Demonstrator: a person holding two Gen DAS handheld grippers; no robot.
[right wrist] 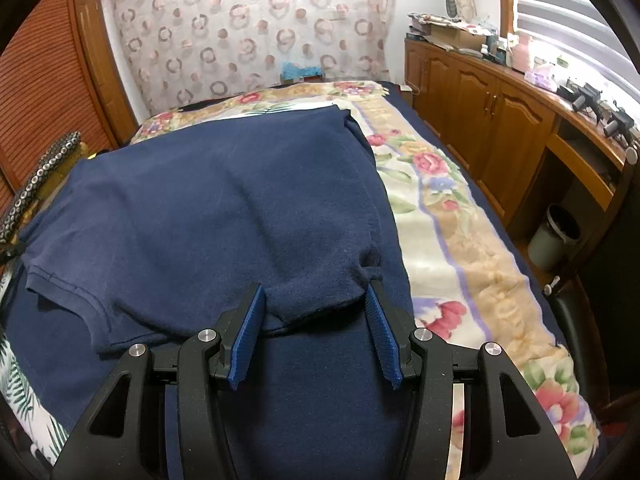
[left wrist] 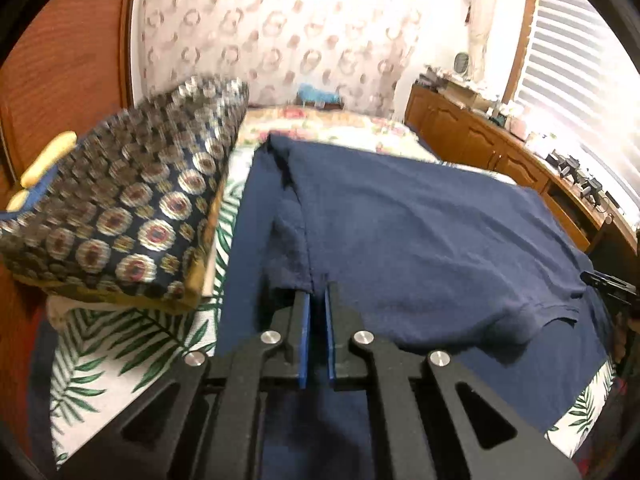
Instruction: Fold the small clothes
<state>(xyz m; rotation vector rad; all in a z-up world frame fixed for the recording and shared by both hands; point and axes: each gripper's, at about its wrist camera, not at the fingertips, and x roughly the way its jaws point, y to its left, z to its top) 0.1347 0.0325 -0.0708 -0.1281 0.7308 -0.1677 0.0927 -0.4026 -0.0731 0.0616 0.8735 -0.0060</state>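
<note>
A navy short-sleeved shirt (left wrist: 420, 232) lies spread on the bed, over another dark blue cloth. My left gripper (left wrist: 316, 292) is shut, and the hem of the shirt's near sleeve edge is pinched at its tips. In the right wrist view the same shirt (right wrist: 224, 200) fills the middle. My right gripper (right wrist: 316, 292) stands open astride a raised bunch of the shirt's other sleeve, with its blue pads (right wrist: 248, 324) at either side of the cloth. A black part of the right gripper (left wrist: 608, 284) shows at the edge of the left wrist view.
A patterned cushion (left wrist: 120, 208) lies close to the left of the shirt on a palm-leaf sheet (left wrist: 120, 340). A floral blanket (right wrist: 460, 240) covers the bed to the right. Beyond it are wooden cabinets (right wrist: 480, 120) and a grey bin (right wrist: 554, 236).
</note>
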